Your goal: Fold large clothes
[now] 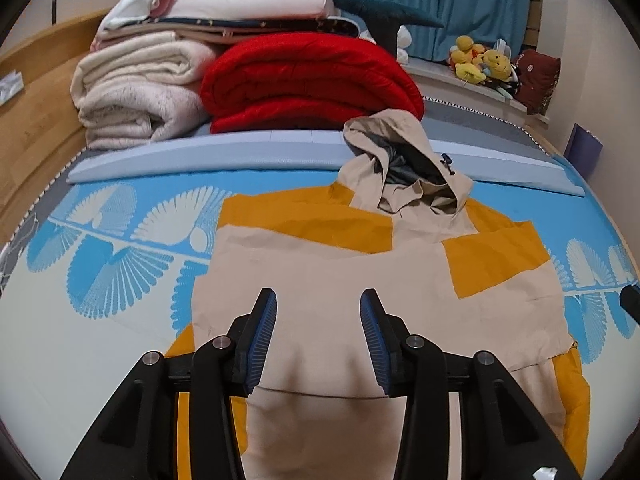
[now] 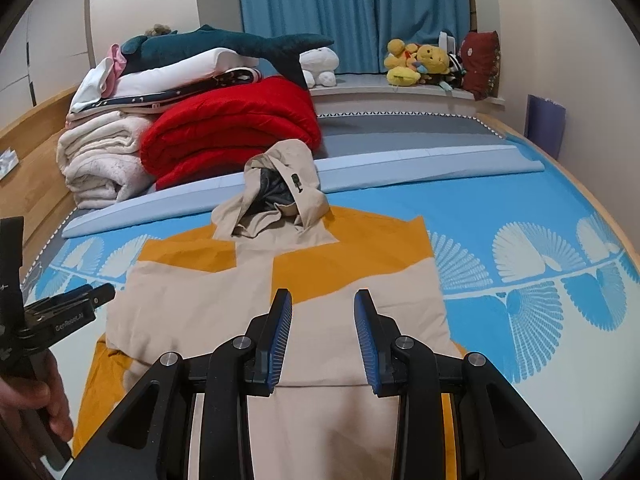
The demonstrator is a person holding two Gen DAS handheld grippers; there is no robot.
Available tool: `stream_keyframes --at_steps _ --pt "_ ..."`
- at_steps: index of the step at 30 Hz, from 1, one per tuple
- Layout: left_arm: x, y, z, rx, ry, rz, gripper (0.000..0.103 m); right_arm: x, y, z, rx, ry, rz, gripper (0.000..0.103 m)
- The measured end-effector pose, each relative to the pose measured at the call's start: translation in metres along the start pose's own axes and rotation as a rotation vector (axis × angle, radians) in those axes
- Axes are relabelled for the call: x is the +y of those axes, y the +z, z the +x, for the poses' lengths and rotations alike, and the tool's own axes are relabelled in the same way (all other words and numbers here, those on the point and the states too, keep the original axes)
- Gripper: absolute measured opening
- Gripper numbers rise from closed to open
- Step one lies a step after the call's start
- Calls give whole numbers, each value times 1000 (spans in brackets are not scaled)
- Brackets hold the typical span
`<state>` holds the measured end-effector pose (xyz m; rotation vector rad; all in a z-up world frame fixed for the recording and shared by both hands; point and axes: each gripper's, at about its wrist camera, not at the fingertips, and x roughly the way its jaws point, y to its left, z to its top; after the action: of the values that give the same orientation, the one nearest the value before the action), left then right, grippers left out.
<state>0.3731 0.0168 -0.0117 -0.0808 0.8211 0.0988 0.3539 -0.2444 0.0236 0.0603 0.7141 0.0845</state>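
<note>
1. Jacket (image 1: 320,264): the task's garment, a beige and mustard hooded jacket, lies flat across the blue patterned bed sheet (image 1: 120,248). I see both sleeves folded inward over the body, so the outline is roughly rectangular.
2. Hood (image 1: 404,160): it is bunched up at the far end of the jacket, its grey lining showing, and it rests against the pale blue bolster (image 1: 200,152) that runs across the bed.
3. Left gripper (image 1: 318,338): I hold it above the near part of the jacket, angled downward. Its blue pads (image 1: 260,340) stand apart, and nothing is between them; the cloth lies below, untouched.
4. Right gripper (image 2: 323,338): I hold it likewise above the near part of the jacket, beside the left tool. Its blue-padded fingers (image 2: 370,344) are spread with an empty gap, and no fabric is pinched.
5. Left hand (image 2: 44,404): in the right wrist view it appears at the lower left edge, wrapped around the handle of the left tool.
6. Background: beyond the bolster sit a folded red quilt (image 1: 308,84), a stack of cream blankets (image 1: 132,88), and a dark teal plush shark (image 2: 224,46) on top. Yellow plush toys (image 2: 420,62) rest on the sill before the blue curtain (image 2: 352,8).
</note>
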Motion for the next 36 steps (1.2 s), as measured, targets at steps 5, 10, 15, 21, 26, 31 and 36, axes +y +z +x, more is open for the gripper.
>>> stream_keyframes --at_steps 5,10,15,21,26,31,36 --pt "-1 0 0 -19 18 10 40 2 2 -2 -7 3 -11 34" --pt "5 -2 6 2 15 -17 40 0 4 1 -9 -4 -16 34" --pt "0 -2 6 -11 30 4 40 -3 5 5 -4 1 -11 34" --pt "-4 -4 11 -16 54 31 40 -13 8 9 6 1 11 33" --pt "-9 -5 14 -1 74 36 23 -23 11 11 15 -3 19 15" --pt "-11 0 14 4 103 0 16 -34 13 6 4 -13 24 12" --pt "-18 3 10 1 119 -15 16 -44 14 4 15 5 36 13"
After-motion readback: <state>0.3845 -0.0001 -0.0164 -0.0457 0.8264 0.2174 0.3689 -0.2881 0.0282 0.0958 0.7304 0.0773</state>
